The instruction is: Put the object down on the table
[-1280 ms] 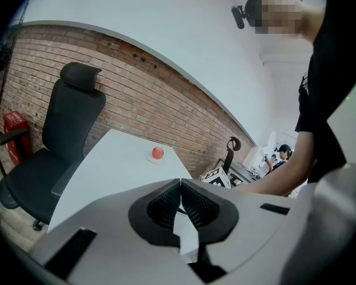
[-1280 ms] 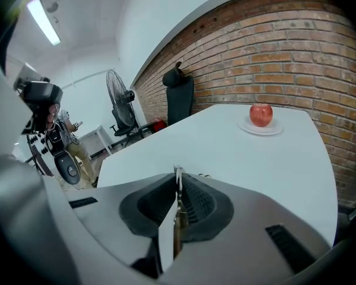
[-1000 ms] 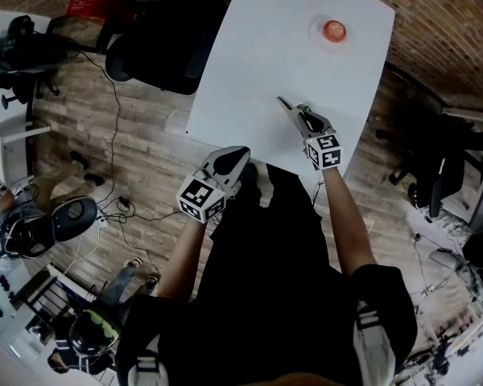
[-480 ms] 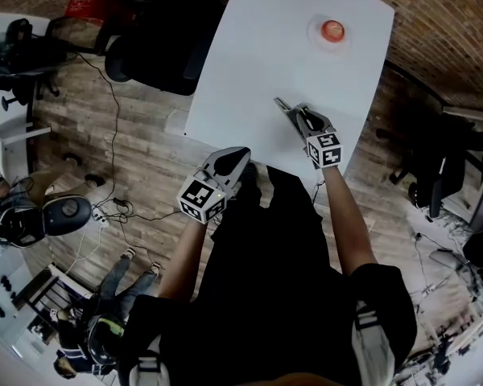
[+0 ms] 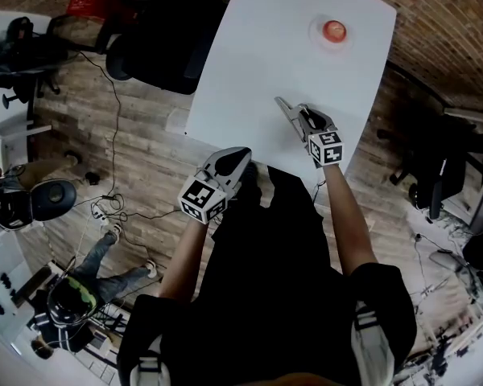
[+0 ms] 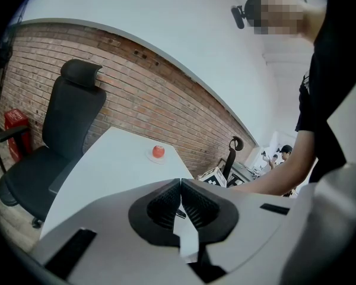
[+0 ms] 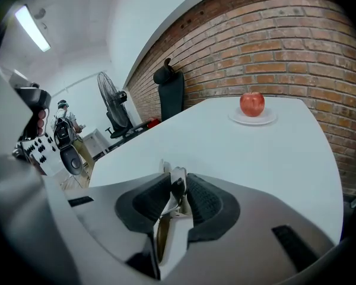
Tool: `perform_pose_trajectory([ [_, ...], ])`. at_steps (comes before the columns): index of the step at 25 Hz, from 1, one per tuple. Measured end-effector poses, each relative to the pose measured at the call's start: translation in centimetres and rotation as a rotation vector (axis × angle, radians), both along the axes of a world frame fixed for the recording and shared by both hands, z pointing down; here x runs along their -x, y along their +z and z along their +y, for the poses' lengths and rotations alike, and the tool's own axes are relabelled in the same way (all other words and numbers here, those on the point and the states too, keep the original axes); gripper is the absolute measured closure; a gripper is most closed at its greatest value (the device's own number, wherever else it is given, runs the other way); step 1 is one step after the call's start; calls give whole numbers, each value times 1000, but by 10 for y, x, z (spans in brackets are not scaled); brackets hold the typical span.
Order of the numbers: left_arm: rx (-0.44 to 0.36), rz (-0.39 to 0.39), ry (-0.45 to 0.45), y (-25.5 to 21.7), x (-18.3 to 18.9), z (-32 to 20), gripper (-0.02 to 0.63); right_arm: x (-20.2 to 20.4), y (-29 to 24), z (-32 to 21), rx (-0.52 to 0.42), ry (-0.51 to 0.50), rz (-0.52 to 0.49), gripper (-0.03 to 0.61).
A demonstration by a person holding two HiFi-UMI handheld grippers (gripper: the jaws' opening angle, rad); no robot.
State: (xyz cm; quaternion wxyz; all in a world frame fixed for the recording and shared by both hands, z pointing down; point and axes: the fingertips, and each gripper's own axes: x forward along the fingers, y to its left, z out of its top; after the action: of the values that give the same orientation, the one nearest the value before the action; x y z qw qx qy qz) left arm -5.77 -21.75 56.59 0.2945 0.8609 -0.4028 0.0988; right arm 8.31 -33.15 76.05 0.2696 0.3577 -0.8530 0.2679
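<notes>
A thin metal utensil (image 7: pixel 177 177) stands between the pads of my right gripper (image 7: pixel 177 187), and its tip (image 5: pixel 282 104) pokes out over the white table (image 5: pixel 258 47). The jaws have just been opening; the left pad stands a little off the metal, so the utensil sits loosely between them. In the head view my right gripper (image 5: pixel 296 117) is low over the table's near right part. Off the table's near edge, my left gripper (image 5: pixel 235 159) is shut with nothing in it, its pads (image 6: pixel 179 203) meeting.
A red apple (image 5: pixel 334 30) on a small plate (image 7: pixel 252 119) sits near the table's far right corner. A black office chair (image 5: pixel 157 55) stands left of the table. Cables run over the wooden floor, and a person (image 5: pixel 72 296) is at the lower left.
Both grippers stay nearly where they were, and the utensil's tip has barely shifted. The person at the lower left has moved across the floor.
</notes>
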Motion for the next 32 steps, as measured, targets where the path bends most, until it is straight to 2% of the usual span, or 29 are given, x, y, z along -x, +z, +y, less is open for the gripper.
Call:
perform_pose_trajectory([
  [21, -31, 7, 5, -12, -7, 2, 592, -10, -12, 0, 5, 43, -53, 466],
  [32, -74, 29, 37, -26, 2, 16, 592, -17, -51, 15, -74, 111, -61, 474],
])
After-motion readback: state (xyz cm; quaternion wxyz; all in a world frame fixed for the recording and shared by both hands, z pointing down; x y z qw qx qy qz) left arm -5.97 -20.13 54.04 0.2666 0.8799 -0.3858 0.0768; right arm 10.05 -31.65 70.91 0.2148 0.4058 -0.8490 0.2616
